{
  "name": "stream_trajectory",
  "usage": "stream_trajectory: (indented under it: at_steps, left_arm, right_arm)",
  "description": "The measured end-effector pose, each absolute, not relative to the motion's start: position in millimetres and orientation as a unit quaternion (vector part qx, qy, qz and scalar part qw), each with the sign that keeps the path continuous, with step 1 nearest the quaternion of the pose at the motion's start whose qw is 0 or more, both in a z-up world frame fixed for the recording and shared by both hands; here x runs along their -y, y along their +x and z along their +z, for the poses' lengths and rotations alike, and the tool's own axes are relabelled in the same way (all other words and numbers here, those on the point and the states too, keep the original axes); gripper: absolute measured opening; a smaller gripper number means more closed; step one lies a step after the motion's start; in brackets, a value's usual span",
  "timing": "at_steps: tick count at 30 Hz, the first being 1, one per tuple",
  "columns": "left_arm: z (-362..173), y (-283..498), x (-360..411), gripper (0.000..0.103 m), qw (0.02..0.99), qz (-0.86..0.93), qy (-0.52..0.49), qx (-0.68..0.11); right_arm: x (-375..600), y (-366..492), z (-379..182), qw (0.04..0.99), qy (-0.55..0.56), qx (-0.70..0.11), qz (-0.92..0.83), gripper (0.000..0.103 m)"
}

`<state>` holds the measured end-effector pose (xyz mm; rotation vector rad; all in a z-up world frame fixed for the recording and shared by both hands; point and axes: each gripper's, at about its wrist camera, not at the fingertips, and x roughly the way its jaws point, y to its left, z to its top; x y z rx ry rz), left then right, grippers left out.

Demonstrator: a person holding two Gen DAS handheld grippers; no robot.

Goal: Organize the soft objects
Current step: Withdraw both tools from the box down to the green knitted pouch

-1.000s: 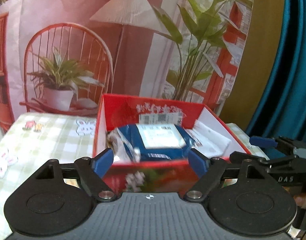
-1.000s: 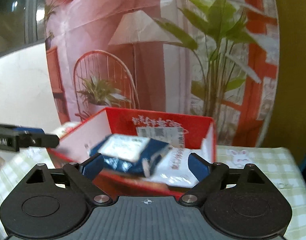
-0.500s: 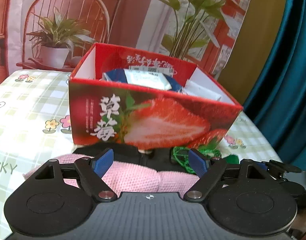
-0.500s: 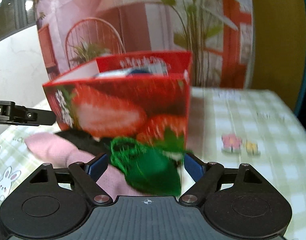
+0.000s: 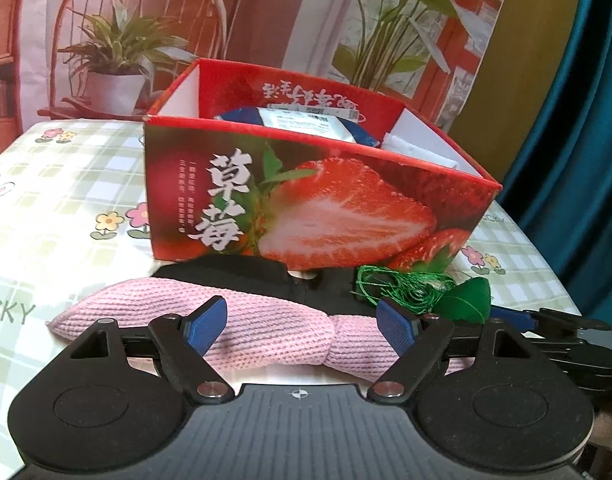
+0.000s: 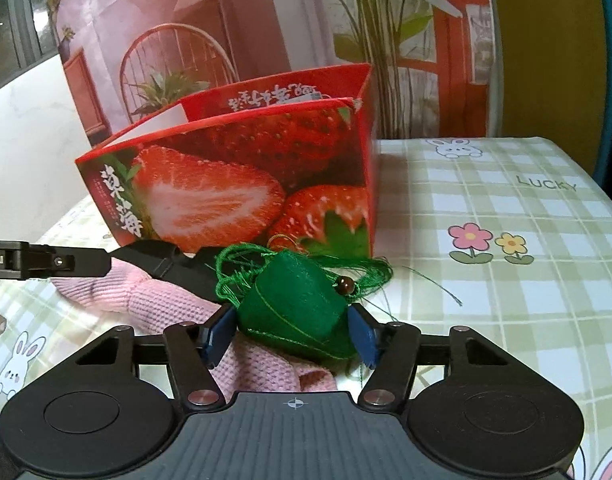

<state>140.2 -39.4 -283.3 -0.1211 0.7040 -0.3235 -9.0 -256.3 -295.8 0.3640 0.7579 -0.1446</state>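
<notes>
A pink knitted piece (image 5: 266, 332) lies on the tablecloth in front of the red strawberry box (image 5: 326, 208). My left gripper (image 5: 302, 324) hangs open just over it, blue pads apart on either side. On the pink knit (image 6: 162, 304) rests a green felt pouch (image 6: 298, 304) with tangled green thread and a brown bead. My right gripper (image 6: 290, 334) is closing on the pouch, and both pads touch its sides. A black fabric piece (image 5: 234, 276) lies between the pink knit and the box. Blue and white packs (image 5: 306, 124) sit inside the box.
The table carries a green checked cloth (image 6: 506, 208) with flowers and rabbits. Behind the box hangs a printed backdrop (image 5: 146, 40) of a chair and plants. A teal curtain (image 5: 586, 120) is at the right. The left gripper's finger (image 6: 46, 264) reaches in from the left of the right wrist view.
Both grippers came down from above the box to the table in front of it. The right jaws narrowed around the green pouch. The left jaws kept their width.
</notes>
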Motion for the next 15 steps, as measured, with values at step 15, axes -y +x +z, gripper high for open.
stream_trajectory:
  at_steps: [15]
  left_arm:
    - [-274.4, 135.9, 26.2, 0.084, 0.935, -0.129, -0.069, -0.322]
  right_arm:
    - [200.7, 24.2, -281.1, 0.934, 0.104, -0.341, 0.007, 0.056]
